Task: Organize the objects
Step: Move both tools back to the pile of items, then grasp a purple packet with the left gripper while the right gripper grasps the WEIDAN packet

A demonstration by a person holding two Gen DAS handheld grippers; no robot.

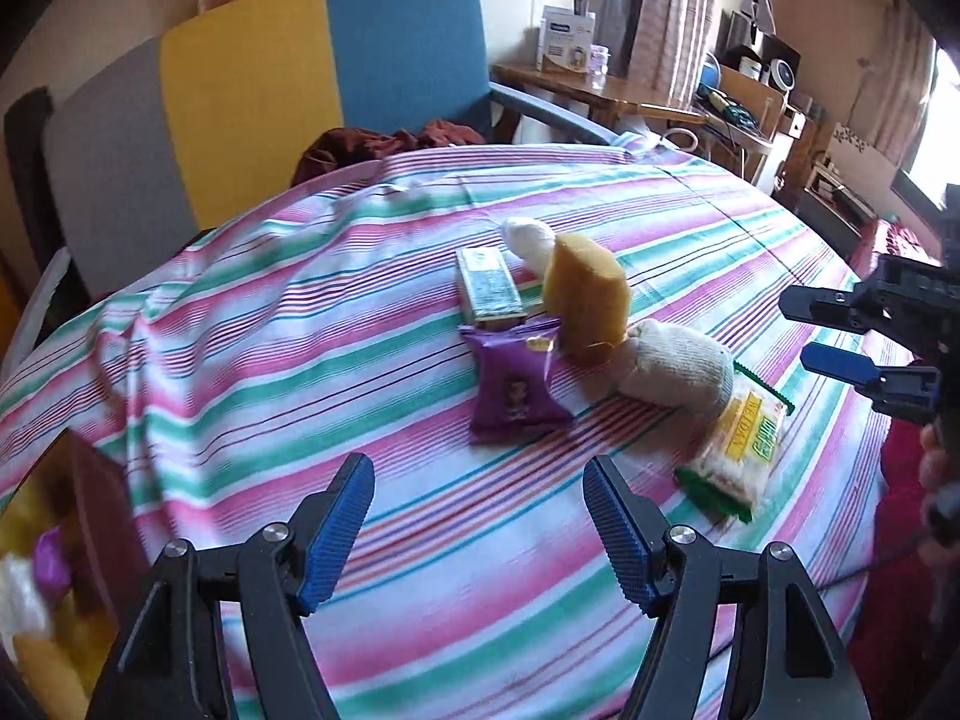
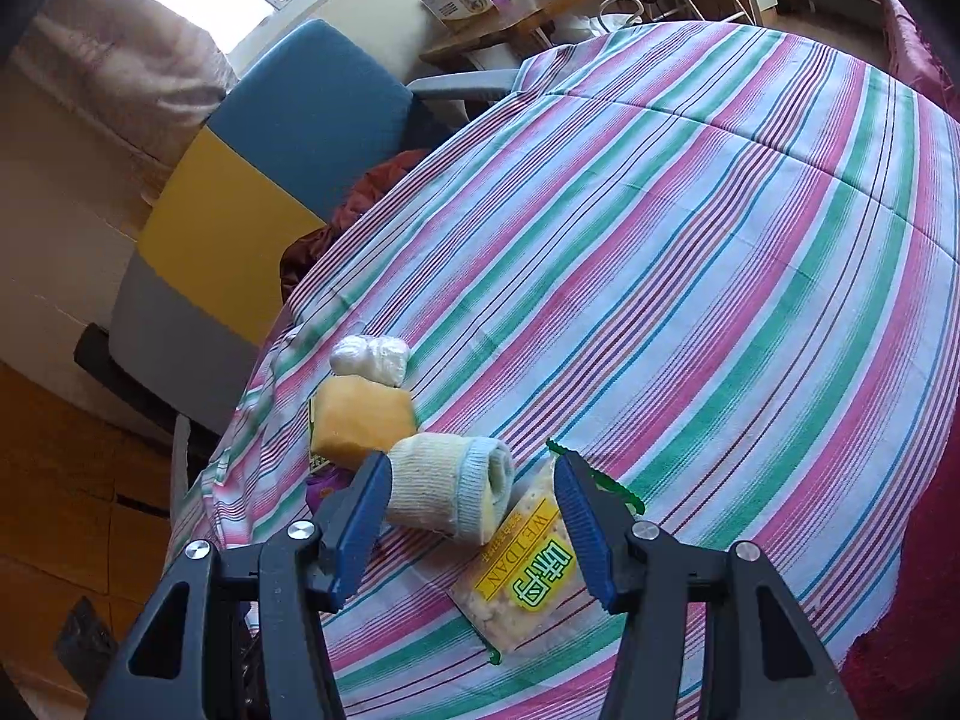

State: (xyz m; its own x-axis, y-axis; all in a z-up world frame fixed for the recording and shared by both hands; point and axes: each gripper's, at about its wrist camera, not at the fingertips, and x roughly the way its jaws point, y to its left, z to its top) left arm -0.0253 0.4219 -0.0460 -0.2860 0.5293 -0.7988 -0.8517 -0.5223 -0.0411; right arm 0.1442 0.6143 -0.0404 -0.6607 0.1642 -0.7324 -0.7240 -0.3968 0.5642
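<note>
On the striped tablecloth [image 1: 300, 360] lie a purple snack packet [image 1: 516, 390], a green bar [image 1: 489, 291], a yellow sponge [image 1: 585, 300], a white wrapped bundle [image 1: 528, 240], a rolled cream sock [image 1: 678, 366] and a clear yellow-green snack bag [image 1: 738, 450]. My left gripper [image 1: 477, 528] is open and empty, in front of the purple packet. My right gripper [image 2: 471, 525] is open above the sock [image 2: 456, 492] and the snack bag [image 2: 522, 582]; it also shows in the left wrist view [image 1: 810, 330]. The sponge [image 2: 360, 420] and bundle [image 2: 372, 357] lie beyond.
A container with yellow, purple and white items [image 1: 42, 588] sits at the left edge. A chair with grey, yellow and blue back [image 1: 270, 78] stands behind the table, with dark red cloth [image 1: 384, 141] on it. A wooden desk [image 1: 600, 90] stands further back.
</note>
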